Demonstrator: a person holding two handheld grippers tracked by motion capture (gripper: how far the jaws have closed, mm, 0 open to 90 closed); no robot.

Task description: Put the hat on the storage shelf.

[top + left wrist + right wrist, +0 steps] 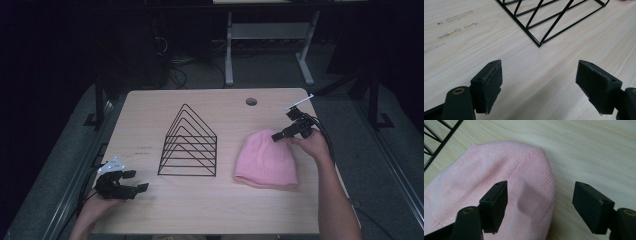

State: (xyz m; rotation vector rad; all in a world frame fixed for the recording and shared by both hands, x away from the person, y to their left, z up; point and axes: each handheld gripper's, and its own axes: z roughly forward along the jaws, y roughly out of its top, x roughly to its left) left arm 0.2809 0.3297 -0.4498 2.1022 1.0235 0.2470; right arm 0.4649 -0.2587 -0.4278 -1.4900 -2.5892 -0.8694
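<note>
The right gripper (pixel 540 205) straddled the pink hat's (pixel 499 185) edge, jaws wide, gripping nothing; closing seemed next; the left gripper's (pixel 539 83) jaws gaped empty.

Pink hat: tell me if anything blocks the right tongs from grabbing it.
Nothing visible does. The right tongs stand open right over the pink hat's edge, one jaw above the knit, the other above bare table. The wire rack sits off to the side.
</note>
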